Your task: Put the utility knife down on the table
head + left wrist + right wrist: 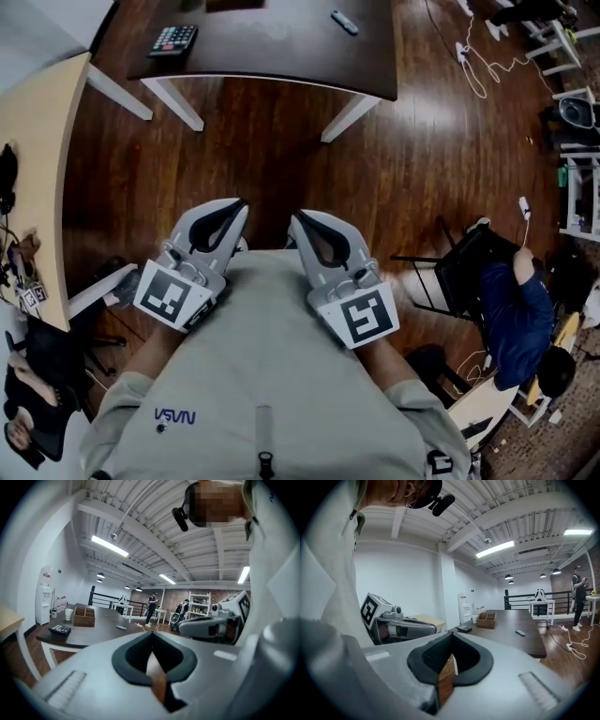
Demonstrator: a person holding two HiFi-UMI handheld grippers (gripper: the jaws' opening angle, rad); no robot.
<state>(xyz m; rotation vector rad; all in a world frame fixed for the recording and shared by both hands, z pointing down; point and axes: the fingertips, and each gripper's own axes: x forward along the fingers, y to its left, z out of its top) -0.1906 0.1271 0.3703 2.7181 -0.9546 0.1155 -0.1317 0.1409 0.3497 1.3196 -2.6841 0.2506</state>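
A small grey elongated object [344, 22], perhaps the utility knife, lies on the dark brown table [281, 47] at the far side; it also shows in the left gripper view [121, 627] and the right gripper view [520, 633]. Both grippers sit close against my torso, well short of the table, pointing forward over the wooden floor. My left gripper [242, 204] is shut with nothing in it, its tips meeting [151, 633]. My right gripper [295, 219] is likewise shut and empty [451, 634].
A calculator [173, 39], a wooden box [84, 616] and a paper cup [69, 614] stand on the dark table. A beige desk [33, 159] lies at the left. A seated person [516, 319] and a black chair [459, 267] are at the right. Cables [483, 66] trail on the floor.
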